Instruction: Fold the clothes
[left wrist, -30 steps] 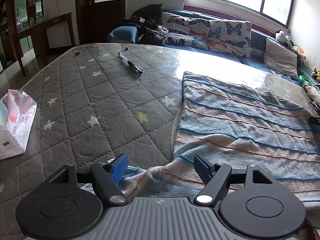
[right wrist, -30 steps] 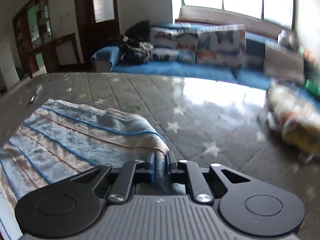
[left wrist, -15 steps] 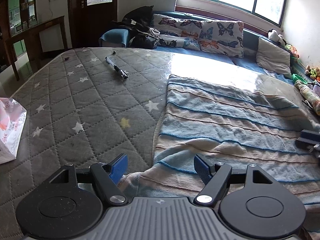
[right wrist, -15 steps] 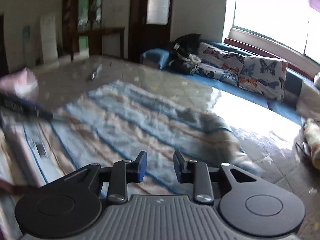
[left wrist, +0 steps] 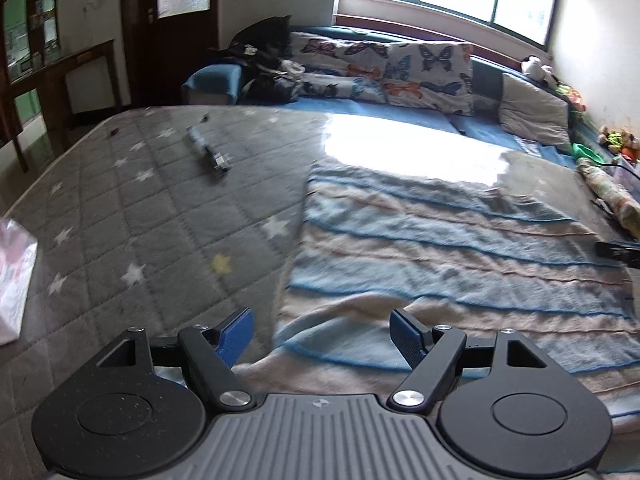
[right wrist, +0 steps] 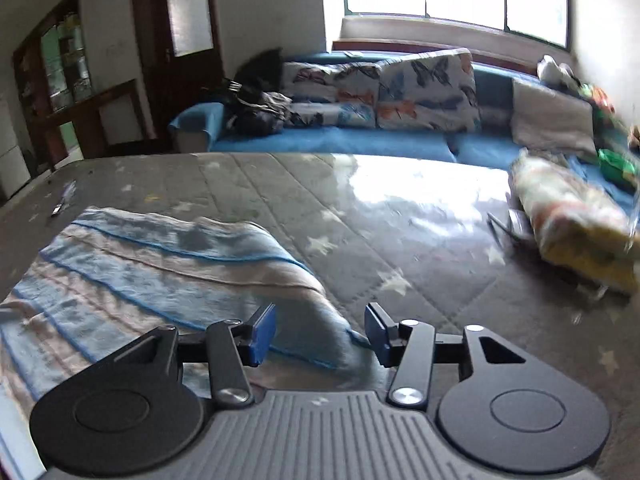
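Releasing a fold: striped towel (left wrist: pixel 460 248) lying flat on the grey mattress (left wrist: pixel 140 216), left gripper (left wrist: pixel 322 330) spread wide over its near corner, right gripper (right wrist: pixel 320 334) jaws just parted, holding nothing, astride the opposite corner; next move likely re-gripping both corners.

Wide-apart left gripper (left wrist: pixel 322 334) over, perhaps touching, striped garment (left wrist: pixel 452 256).

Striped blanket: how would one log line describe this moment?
striped blanket: flat on mattress | left tongs: open | right tongs: just opening, blanket corner between, unpressed
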